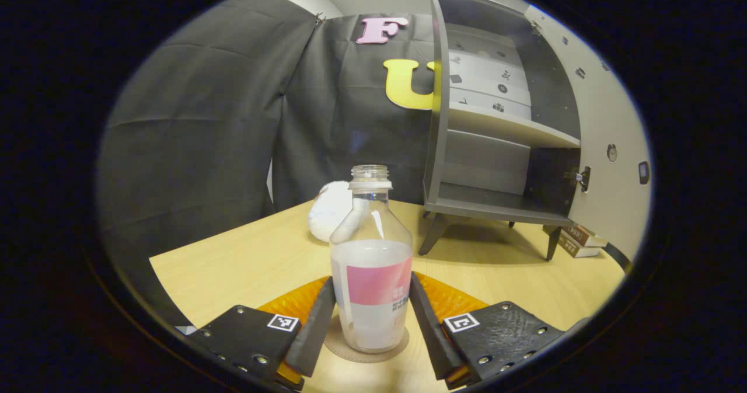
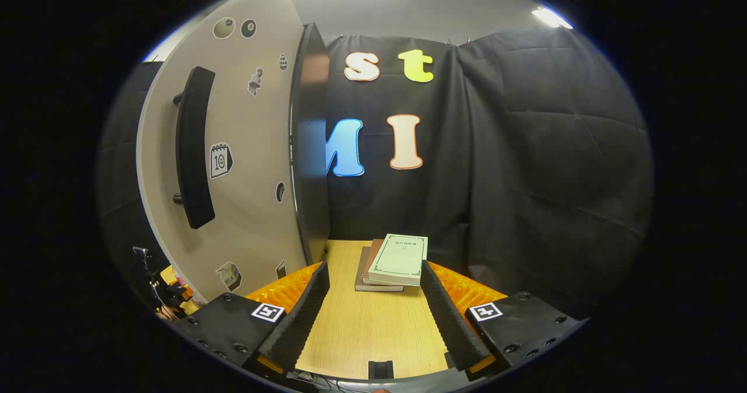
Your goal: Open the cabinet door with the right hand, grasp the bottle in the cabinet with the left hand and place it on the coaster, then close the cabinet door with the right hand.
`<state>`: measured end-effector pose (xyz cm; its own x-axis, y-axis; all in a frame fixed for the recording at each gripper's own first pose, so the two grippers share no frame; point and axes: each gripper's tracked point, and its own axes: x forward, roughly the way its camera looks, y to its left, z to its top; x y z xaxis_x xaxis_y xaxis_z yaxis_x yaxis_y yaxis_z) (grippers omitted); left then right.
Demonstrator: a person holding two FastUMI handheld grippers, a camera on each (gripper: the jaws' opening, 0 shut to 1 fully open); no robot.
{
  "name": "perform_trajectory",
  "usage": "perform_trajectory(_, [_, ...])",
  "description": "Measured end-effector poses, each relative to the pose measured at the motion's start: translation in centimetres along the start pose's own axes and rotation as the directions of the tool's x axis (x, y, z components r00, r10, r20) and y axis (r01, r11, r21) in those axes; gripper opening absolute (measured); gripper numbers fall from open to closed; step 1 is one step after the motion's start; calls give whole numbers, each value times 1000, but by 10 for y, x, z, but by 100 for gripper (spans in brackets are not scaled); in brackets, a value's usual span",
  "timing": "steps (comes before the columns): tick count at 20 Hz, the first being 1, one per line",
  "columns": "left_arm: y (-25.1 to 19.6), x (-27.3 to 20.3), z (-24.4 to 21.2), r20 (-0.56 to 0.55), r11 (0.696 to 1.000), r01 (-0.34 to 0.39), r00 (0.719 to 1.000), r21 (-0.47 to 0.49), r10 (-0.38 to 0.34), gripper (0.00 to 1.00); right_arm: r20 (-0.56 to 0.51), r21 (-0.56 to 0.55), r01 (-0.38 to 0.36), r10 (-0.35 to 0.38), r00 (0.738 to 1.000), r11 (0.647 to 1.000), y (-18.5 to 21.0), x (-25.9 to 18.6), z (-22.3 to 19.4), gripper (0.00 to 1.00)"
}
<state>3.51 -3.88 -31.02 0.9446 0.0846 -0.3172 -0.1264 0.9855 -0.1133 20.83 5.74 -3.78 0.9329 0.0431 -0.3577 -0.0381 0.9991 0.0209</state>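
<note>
A clear bottle point(image 1: 372, 264) with a pink and white label and no cap stands upright on a round brown coaster point(image 1: 365, 357) on the wooden table. My left gripper point(image 1: 372, 279) is around it, both fingers pressing on its sides at label height. Behind it to the right stands the grey cabinet point(image 1: 496, 148), its shelves bare and its pale door point(image 1: 607, 118) swung wide open. In the right gripper view the door's front point(image 2: 245, 165) with its black bar handle point(image 2: 192, 148) is just to the left of my right gripper point(image 2: 373, 267), which is open and holds nothing.
A white plush thing point(image 1: 330, 212) lies behind the bottle. A stack of books point(image 2: 394, 261) lies on the table point(image 2: 367, 329) ahead of the right gripper, next to the door's edge point(image 2: 309, 148); the books point(image 1: 575, 241) also lie by the cabinet's right leg.
</note>
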Motion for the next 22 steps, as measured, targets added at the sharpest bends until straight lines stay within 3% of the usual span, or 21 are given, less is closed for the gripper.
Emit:
perform_trajectory(3, [-7,-2,-4,-17,1000,-2,1000,21,2,73,-2,8,-9,9,1000,1000,1,1,-2,95])
perform_trajectory(4, [-7,-2,-8,-29,1000,-7,1000,23,8,72,-1,13,-11,11,1000,1000,1,2,-3,99])
perform_trajectory(6, [-7,-11,-13,-37,999,-18,999,39,20,79,-5,18,-14,15,1000,1000,1,4,-4,99])
perform_trajectory(7, [-6,-17,-13,-41,998,-26,999,56,29,72,-6,21,-15,15,1000,1000,0,5,-4,99])
perform_trajectory(9, [-8,-22,-8,-38,996,-37,998,87,41,81,-1,27,-19,19,1000,999,-1,6,-3,95])
perform_trajectory(12, [-15,-29,10,-10,994,-37,999,98,38,81,19,37,-39,38,999,999,-1,6,2,95])
perform_trajectory(18, [-23,-63,74,35,990,-57,998,132,52,79,80,74,-138,132,988,988,14,7,27,95])
perform_trajectory(19, [-26,-72,92,54,989,-52,998,137,45,80,96,79,-160,152,984,984,18,7,34,99])
perform_trajectory(22, [-42,-93,141,127,988,-28,992,150,9,81,154,101,-214,197,968,972,26,6,52,95])
